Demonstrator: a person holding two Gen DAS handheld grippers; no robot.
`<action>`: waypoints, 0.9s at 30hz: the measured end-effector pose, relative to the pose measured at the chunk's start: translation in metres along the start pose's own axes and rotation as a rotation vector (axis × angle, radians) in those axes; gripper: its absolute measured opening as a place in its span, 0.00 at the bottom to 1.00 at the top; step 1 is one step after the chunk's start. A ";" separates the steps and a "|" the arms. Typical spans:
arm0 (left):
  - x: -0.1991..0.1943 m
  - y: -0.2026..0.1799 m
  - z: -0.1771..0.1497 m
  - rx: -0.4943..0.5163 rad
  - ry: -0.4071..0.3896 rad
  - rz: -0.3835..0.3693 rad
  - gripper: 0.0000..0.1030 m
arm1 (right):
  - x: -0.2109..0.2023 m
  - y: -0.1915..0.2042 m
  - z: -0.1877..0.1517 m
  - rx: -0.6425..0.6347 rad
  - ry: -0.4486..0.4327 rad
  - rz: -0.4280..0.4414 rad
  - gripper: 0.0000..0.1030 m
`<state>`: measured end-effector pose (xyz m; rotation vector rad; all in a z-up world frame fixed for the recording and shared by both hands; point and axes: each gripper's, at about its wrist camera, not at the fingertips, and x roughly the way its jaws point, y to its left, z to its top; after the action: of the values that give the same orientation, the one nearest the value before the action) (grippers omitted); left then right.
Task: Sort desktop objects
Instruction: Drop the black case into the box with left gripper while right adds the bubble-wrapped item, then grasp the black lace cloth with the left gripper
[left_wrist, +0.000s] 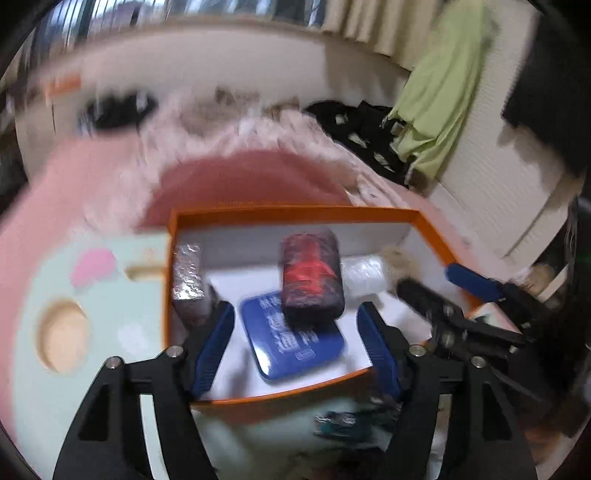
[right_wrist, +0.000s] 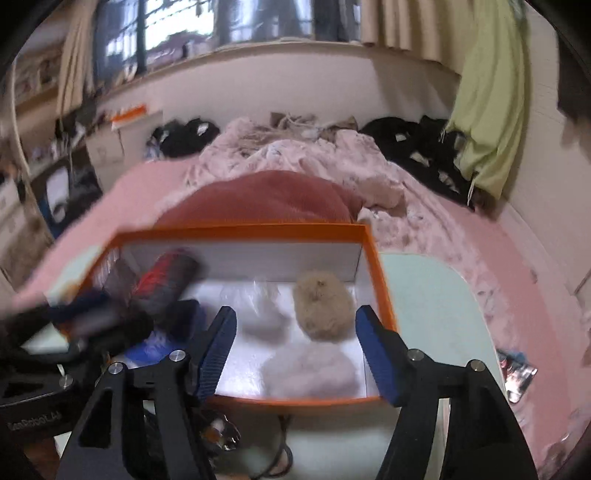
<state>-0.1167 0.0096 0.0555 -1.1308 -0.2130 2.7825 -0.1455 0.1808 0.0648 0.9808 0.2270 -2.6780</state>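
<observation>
An orange box with a white inside stands on a mint-green table. In it lie a blue tin, a dark red-and-black pouch resting over the tin's far end, a silver foil packet and a tan fluffy ball. Pale fluffy or plastic-wrapped items lie there too. My left gripper is open over the tin, its pads touching nothing. My right gripper is open above the box's right half, in front of the tan ball. Both views are motion-blurred.
The table has a round cut-out at its left. Behind the box lies a bed with a pink blanket, dark clothes and a green cloth. A cable and keys lie before the box, a small packet to its right.
</observation>
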 end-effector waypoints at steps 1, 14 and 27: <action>-0.001 -0.002 -0.002 0.016 -0.011 0.013 0.69 | -0.001 -0.002 -0.002 0.008 -0.005 0.000 0.66; -0.062 -0.010 -0.017 0.053 -0.056 -0.101 0.73 | -0.073 -0.013 -0.019 0.043 -0.126 0.083 0.81; -0.074 -0.004 -0.129 0.148 0.166 -0.053 0.78 | -0.095 -0.009 -0.140 -0.073 0.113 0.090 0.84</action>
<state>0.0266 0.0110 0.0147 -1.2891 -0.0195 2.5927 0.0060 0.2421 0.0210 1.0942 0.2949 -2.5182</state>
